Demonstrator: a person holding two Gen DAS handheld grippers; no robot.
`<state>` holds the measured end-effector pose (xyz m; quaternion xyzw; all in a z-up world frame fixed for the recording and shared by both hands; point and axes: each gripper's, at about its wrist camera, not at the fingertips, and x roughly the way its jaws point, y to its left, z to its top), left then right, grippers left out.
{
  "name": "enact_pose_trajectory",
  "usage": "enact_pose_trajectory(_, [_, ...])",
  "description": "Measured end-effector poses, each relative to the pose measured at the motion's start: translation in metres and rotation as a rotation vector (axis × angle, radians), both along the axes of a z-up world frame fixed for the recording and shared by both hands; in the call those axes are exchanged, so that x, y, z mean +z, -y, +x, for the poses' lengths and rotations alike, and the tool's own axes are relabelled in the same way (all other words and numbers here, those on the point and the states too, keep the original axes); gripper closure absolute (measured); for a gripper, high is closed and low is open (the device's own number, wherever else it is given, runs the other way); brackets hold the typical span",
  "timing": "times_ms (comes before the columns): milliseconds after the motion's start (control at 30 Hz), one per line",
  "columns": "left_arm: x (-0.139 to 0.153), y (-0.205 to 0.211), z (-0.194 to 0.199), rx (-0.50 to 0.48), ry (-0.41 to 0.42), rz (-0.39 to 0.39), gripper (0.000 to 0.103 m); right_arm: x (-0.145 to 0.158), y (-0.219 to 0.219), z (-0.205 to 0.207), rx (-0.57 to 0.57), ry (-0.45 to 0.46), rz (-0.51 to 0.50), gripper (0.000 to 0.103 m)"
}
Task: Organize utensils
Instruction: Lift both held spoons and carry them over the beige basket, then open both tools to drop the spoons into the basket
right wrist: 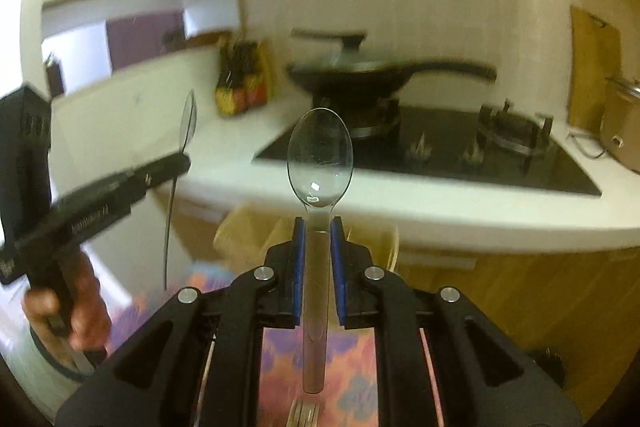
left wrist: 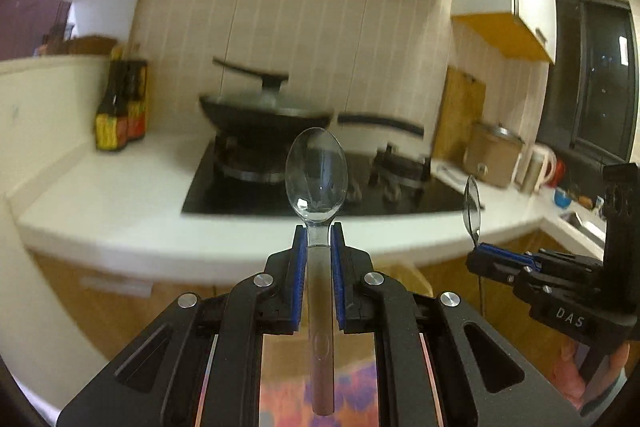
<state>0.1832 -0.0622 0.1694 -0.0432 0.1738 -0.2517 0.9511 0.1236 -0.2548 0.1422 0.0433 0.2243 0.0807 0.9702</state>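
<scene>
We pinch a stiff, light, slippery spoon [left wrist: 316, 175] at its neck in each claw: left gripper [left wrist: 319, 239], right gripper [right wrist: 318, 231].

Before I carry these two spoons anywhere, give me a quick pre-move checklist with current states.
1. Left tool clamped on its spoon: ok.
2. Right tool clamped on its spoon: ok.
3. Both spoons gripped at the neck, bowls forward: ok.
4. Tools apart from each other, spoons not touching: ok.
5. Both held off the countertop: ok.
6. Drop-off spot for the spoons in view: cannot tell.
</scene>
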Motion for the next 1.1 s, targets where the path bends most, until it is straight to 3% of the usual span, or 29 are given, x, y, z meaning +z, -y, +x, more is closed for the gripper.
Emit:
enact_pose_trajectory(100, [0.003, 0.007, 0.018, 0.021, 0.063, -0.010, 0.093, 0.003, 0.009, 0.022, -0.060, 0.046, 0.021, 0.093])
enact_pose_trajectory(200, [-0.005, 0.012, 0.036, 0.033, 0.089, -0.008, 0.093, -0.003, 0.022, 0.051, -0.111, 0.065, 0.074, 0.093])
enact_pose_trajectory(367, [-0.020, 0.016, 0.057, 0.061, 0.110, -0.012, 0.093, -0.023, 0.032, 0.083, -0.187, 0.108, 0.077, 0.093])
enact_pose_trajectory(600, [-0.039, 0.014, 0.063, 0.067, 0.110, -0.013, 0.091, -0.047, 0.030, 0.089, -0.172, 0.108, 0.082, 0.092])
enact_pose_trajectory(633, [-0.041, 0.013, 0.061, 0.066, 0.107, -0.016, 0.084, -0.049, 0.031, 0.088, -0.165, 0.103, 0.083, 0.092])
enact_pose_trajectory(733, [-0.046, 0.008, 0.057, 0.050, 0.079, -0.033, 0.077, -0.055, 0.031, 0.082, -0.146, 0.083, 0.081, 0.089])
enact_pose_trajectory(933, [-0.050, -0.007, 0.041, 0.026, 0.012, -0.061, 0.055, -0.055, 0.030, 0.050, -0.089, 0.048, 0.112, 0.070])
enact_pose_trajectory(1033, [-0.046, -0.019, 0.021, 0.005, -0.019, -0.085, 0.046, -0.051, 0.028, 0.026, -0.072, 0.037, 0.118, 0.055])
enact_pose_trajectory(1100, [-0.043, -0.025, 0.008, -0.008, -0.027, -0.091, 0.044, -0.047, 0.025, 0.012, -0.067, 0.029, 0.108, 0.054])
